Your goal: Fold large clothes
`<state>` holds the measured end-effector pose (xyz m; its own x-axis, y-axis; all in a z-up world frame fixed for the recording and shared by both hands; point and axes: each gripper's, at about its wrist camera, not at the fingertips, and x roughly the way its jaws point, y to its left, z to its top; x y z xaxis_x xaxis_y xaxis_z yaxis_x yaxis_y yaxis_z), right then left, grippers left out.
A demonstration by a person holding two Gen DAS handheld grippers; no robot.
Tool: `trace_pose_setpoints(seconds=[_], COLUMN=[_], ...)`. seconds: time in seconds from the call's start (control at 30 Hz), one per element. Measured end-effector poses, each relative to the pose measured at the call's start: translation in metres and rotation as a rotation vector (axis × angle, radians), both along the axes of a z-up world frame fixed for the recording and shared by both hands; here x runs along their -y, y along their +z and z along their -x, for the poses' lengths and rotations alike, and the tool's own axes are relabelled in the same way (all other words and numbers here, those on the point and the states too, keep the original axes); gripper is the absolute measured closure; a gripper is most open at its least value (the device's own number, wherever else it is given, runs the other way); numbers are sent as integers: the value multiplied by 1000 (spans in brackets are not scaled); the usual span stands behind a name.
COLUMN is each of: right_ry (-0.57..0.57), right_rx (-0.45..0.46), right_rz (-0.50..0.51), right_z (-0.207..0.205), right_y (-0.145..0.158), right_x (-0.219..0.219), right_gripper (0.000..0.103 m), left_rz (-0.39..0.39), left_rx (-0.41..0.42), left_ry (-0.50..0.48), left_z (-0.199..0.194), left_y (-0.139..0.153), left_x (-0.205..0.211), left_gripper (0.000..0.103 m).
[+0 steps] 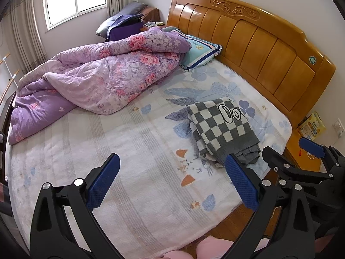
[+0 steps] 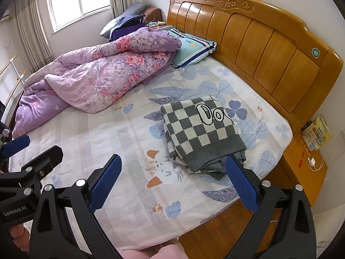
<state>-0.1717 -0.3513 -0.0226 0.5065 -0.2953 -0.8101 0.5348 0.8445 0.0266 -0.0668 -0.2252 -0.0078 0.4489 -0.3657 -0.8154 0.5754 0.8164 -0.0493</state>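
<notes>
Quilt (image 1: 92,79): a purple floral heap at the far left of the bed, well apart from the work.
Left gripper (image 1: 172,183): held wide over the bare sheet (image 1: 129,142) near the bed's edge, gripping nothing.
Sweater (image 2: 200,133): a checked grey-and-white knit, folded into a block, lies right of centre near the headboard (image 2: 258,38), its near hem rumpled with layers splayed.
Right gripper (image 2: 172,183): also wide and empty, its right finger just in front of that hem.
Doing it well: judging by the loose hem, pinch every layer together at both near corners, lift evenly, and keep edges aligned so the block stays square.
Risk: grabbing only the top layer would likely undo the fold.
</notes>
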Motion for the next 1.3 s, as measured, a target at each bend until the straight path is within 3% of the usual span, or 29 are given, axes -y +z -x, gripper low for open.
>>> trace_pose_setpoints(seconds=[1.3], right_ry=[-3], right_rx=[-22], right_rz=[-18], right_z=[1], right_y=[-1], right_x=[1], right_gripper=[10], left_rz=[-11], left_rx=[-5], left_ry=[-31], left_z=[6], left_y=[-3], left_x=[-11], left_gripper=[5])
